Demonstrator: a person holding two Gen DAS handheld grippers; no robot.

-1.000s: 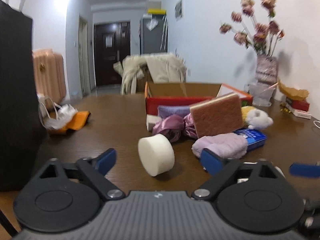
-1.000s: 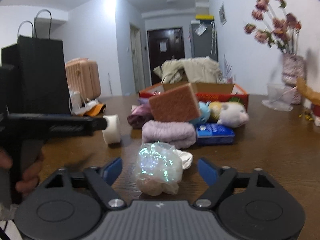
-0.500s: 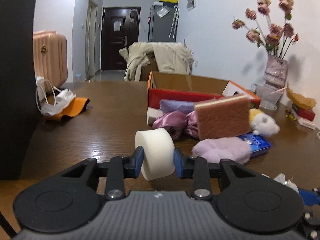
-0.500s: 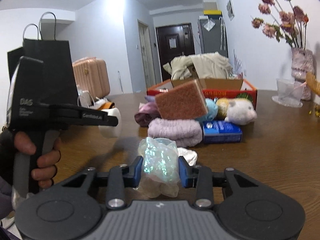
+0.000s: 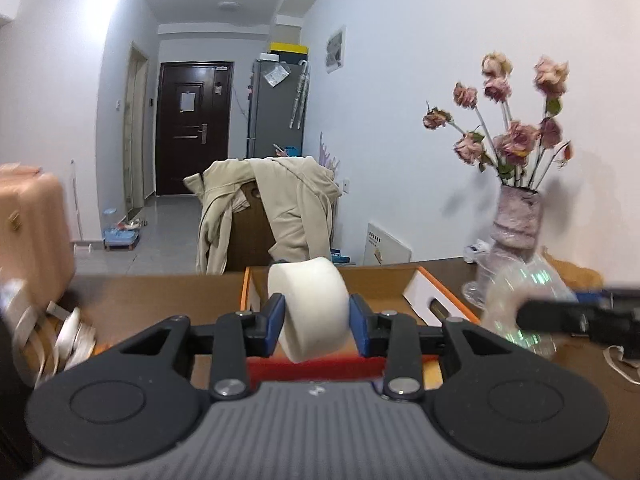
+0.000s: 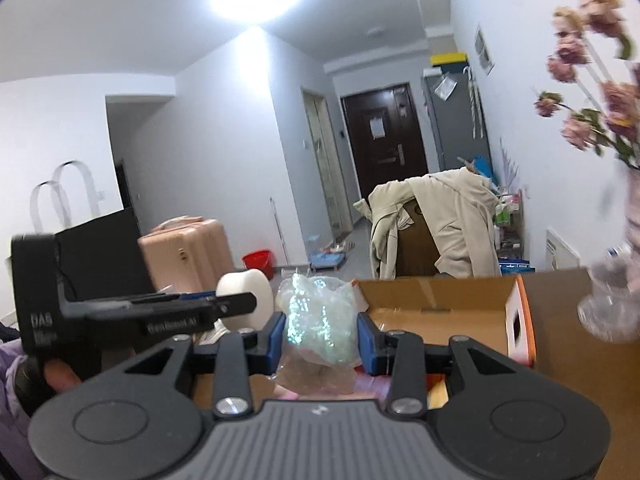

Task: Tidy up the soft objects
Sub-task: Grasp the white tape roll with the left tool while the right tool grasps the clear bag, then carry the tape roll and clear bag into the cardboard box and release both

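Note:
My left gripper [image 5: 316,322] is shut on a white foam cylinder [image 5: 310,312] and holds it raised, in front of the open orange cardboard box [image 5: 394,280]. My right gripper [image 6: 321,338] is shut on a crumpled clear iridescent plastic bag [image 6: 318,320], held above the near edge of the same box [image 6: 440,304]. The left gripper and its cylinder [image 6: 244,294] show at the left of the right wrist view. The bag [image 5: 524,304] shows blurred at the right of the left wrist view. The other soft items lie below both views, mostly hidden.
A vase of dried roses [image 5: 516,216] stands on the brown table right of the box. A black paper bag [image 6: 104,256] and a pink suitcase [image 6: 188,252] are at the left. A chair draped with a beige jacket [image 5: 276,208] stands behind the table.
Both grippers closed on their objects half a second ago and have since lifted them off the table and moved forward towards the box.

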